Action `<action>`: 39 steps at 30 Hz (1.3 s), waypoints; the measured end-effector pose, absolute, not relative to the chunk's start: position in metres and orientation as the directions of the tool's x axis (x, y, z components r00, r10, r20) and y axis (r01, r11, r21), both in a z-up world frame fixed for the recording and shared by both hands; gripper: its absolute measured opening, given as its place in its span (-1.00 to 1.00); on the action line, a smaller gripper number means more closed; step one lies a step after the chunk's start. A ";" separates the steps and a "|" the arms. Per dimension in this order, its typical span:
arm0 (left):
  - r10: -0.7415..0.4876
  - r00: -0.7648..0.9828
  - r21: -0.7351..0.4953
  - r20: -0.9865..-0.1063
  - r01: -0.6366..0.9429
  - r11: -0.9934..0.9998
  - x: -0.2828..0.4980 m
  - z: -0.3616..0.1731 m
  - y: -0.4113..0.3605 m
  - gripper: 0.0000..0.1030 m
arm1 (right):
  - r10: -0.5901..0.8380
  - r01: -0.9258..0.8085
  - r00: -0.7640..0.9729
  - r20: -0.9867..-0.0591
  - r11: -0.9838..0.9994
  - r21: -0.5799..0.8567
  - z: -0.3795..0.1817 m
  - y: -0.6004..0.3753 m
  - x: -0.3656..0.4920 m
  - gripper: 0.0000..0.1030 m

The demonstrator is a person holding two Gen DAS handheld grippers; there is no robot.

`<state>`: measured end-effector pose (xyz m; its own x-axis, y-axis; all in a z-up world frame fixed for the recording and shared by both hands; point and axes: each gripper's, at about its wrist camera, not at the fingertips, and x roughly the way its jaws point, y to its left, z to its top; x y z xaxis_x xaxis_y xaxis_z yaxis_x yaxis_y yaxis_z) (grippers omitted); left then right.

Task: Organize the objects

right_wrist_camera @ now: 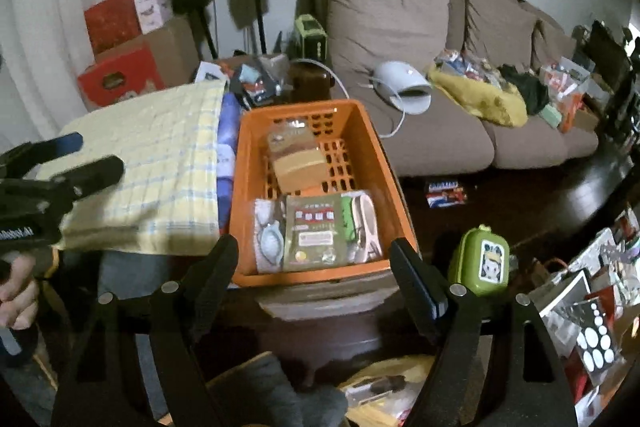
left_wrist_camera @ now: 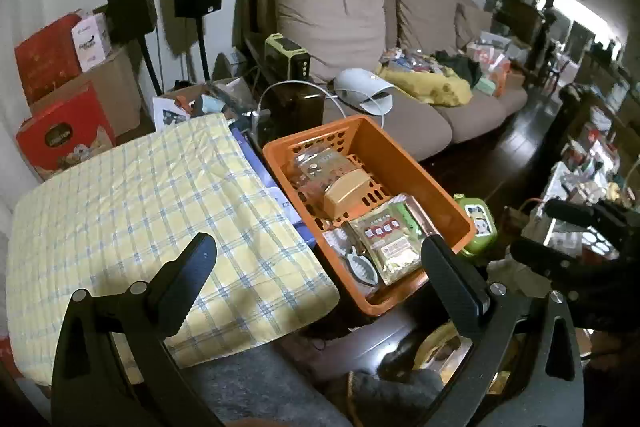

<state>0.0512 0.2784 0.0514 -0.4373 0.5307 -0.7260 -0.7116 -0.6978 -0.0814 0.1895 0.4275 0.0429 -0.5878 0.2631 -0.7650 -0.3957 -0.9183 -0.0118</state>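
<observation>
A: Orange plastic basket [right_wrist_camera: 394, 163] as landmark; sits on a dark stand, just right of the yellow checked cloth [left_wrist_camera: 140, 195]. Already holds a tan box [right_wrist_camera: 298, 167] mid-basket, a clear packet [right_wrist_camera: 290, 135] toward its far end, an olive packet with red labels [right_wrist_camera: 316, 227] at its near end, plus a fish-shaped tool [right_wrist_camera: 271, 241] at the near left corner.

B: And still outside the basket?

A: Green case with a cartoon sticker [right_wrist_camera: 482, 261], standing upright just off the basket's near right corner, not touching it as far as can be told. Probably the next thing to put away.

B: Grippers?

A: Right gripper [right_wrist_camera: 314, 267] spread wide, holding nothing, aimed at the basket's near rim. Left gripper [left_wrist_camera: 320, 267] also spread wide and empty, hanging over the gap between cloth and basket.

B: Nearer arm?

A: Right one, judged from both views. From the right gripper, the case lies ahead and to the right, just beyond the right finger [right_wrist_camera: 416, 279]. From the left gripper [right_wrist_camera: 64, 163], well apart, across the whole basket.

B: Long axis?

A: Vertical, sticker face turned toward the right wrist camera. Likely calls for a swing rightward, closing across the case's narrow sides, then a short carry left over the basket's rim.

B: Room inside?

A: Bare grid floor showing right of the tan box; enough, probably.
</observation>
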 end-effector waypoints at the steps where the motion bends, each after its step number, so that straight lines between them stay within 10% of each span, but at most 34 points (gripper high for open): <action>1: 0.529 -0.445 -0.074 -0.723 -0.712 -0.699 0.052 0.052 0.278 0.99 | 0.264 -0.394 -0.594 -0.760 -0.919 -0.012 0.045 0.426 0.190 0.55; 39: 0.488 -0.480 -0.003 -0.729 -0.711 -0.703 0.063 0.058 0.272 0.99 | 0.278 -0.403 -0.547 -0.790 -0.914 -0.042 0.035 0.429 0.187 0.58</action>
